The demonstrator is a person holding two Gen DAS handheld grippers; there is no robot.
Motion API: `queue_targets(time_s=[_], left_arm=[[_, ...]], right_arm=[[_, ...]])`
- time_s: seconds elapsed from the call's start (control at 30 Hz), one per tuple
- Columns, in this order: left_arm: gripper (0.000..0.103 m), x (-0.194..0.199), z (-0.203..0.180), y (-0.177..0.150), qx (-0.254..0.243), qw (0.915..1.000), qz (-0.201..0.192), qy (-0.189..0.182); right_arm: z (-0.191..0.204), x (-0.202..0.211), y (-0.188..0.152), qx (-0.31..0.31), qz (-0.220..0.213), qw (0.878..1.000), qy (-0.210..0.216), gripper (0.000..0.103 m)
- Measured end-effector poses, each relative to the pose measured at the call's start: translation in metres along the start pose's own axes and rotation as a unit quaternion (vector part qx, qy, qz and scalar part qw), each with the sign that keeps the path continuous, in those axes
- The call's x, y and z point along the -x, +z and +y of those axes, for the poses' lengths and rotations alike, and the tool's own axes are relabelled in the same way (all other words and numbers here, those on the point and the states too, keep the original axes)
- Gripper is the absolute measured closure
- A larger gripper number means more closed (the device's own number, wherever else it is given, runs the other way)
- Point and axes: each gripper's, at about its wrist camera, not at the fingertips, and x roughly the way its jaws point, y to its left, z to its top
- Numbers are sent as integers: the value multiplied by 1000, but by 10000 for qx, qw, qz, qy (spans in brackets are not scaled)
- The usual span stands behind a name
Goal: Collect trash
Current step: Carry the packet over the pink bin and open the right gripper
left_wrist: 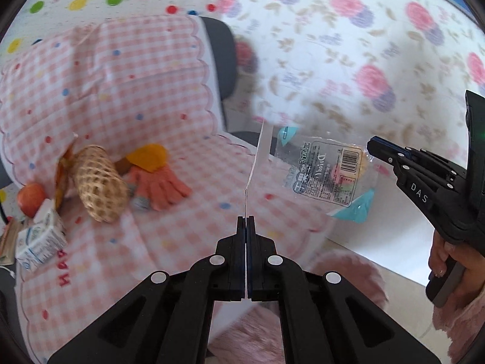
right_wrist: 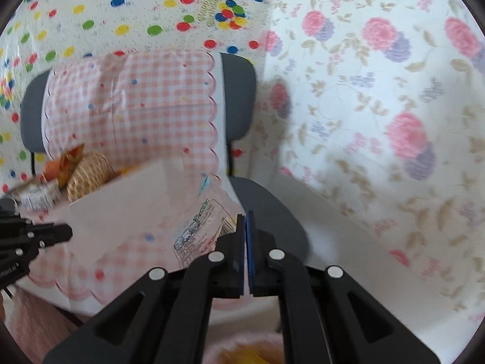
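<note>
Two grippers: both w/ fingers pressed together.
Left gripper (left_wrist: 245,219): pinching a thin white sheet (left_wrist: 254,163) by its near edge; sheet stands on edge, long axis running straight fwd from the tips.
Right gripper (right_wrist: 245,214): pinching one end of a clear snack wrapper (right_wrist: 198,227); wrapper's long axis runs away from the tips to their left, printed label facing the left wrist cam.
Wrapper position: held in air over the pink checked chair cover (left_wrist: 100,97), between both grippers, just right of the sheet in left wrist view.
Count, far left of left claw: 1 woven basket (left_wrist: 98,183) on its side, 1 milk carton (left_wrist: 41,239), 1 orange glove (left_wrist: 165,186), 1 red-orange fruit (left_wrist: 30,197).
Chair: 1, grey (right_wrist: 239,103).
</note>
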Motion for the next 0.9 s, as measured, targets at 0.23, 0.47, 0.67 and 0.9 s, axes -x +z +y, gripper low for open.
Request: queue_targets(time_s=[0.23, 0.47, 0.67, 0.9], left_arm=[[103, 3, -45, -24, -410, 9971, 95, -629], [103, 15, -86, -26, -851, 9887, -64, -1236], [103, 2, -103, -34, -946, 9856, 257, -1375], [103, -30, -105, -54, -836, 9851, 784, -1285]], right_arm=[[-27, 51, -36, 137, 319, 9967, -732, 102], [-57, 94, -55, -30, 377, 9913, -1259, 102], [-65, 94, -80, -4, 703, 9879, -1380, 102], [-66, 59, -115, -9, 1346, 9826, -1277, 101]])
